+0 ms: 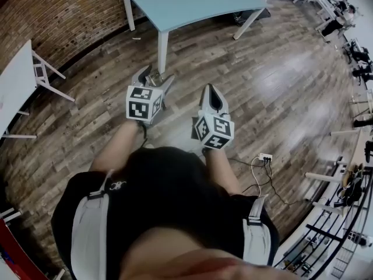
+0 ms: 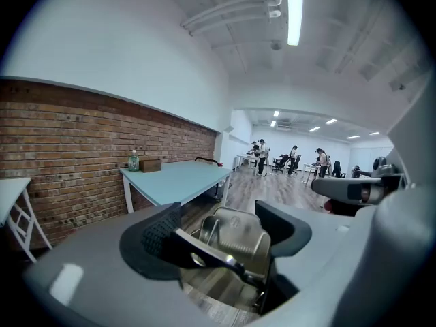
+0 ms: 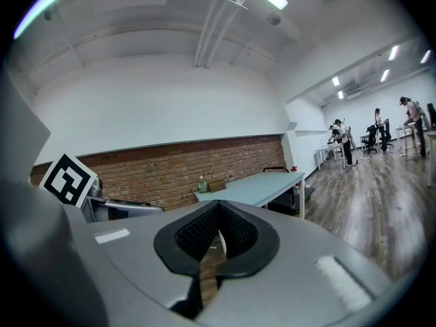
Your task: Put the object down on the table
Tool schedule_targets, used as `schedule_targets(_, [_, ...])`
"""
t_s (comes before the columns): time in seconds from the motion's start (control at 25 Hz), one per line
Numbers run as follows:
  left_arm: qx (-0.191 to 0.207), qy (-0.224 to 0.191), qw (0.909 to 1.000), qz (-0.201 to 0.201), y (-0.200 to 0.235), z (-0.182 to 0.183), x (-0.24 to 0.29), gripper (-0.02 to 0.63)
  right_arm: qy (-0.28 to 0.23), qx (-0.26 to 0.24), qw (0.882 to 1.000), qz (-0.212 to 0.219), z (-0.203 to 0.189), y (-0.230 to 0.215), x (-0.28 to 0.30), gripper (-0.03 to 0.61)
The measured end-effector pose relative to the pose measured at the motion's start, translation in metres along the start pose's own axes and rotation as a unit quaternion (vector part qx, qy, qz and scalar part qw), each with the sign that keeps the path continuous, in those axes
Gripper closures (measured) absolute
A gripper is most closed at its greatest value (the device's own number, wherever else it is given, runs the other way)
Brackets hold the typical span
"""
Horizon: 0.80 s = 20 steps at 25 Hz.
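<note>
Left gripper pinches shiny silver folded sheet-metal piece, at lower centre of left gripper view. Right gripper pressed together, empty. Light blue table at top of head view, well apart. We judge piece stiff, light and slick. We'd keep pads on its flat faces, not its thin bar.

A large room with a wood-plank floor. Ahead of the left tool stands a pale blue surface on white legs, near a red brick wall running off to the tool's left. White ceiling overhead with long strip lights.
</note>
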State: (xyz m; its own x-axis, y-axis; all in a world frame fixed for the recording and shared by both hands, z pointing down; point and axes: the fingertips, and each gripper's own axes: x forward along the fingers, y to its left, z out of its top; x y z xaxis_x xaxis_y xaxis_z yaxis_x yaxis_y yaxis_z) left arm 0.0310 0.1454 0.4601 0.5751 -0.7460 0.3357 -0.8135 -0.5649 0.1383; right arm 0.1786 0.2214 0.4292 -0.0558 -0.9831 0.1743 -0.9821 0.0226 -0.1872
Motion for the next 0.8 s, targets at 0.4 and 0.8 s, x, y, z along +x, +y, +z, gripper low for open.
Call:
schedule_targets(0.4, [0.0,0.001,0.9999,0.012,0.07,-0.001,-0.026,0.27,0.008,0.009,1.0,0.021,-0.014,0.07,0.032,0.565])
schedule_targets(0.8, [-0.028,0.001,0.9989,0.037,0.126,-0.005,-0.038,0.27,0.024,-0.007,0.998,0.055,-0.022,0.122,0.067,0.565])
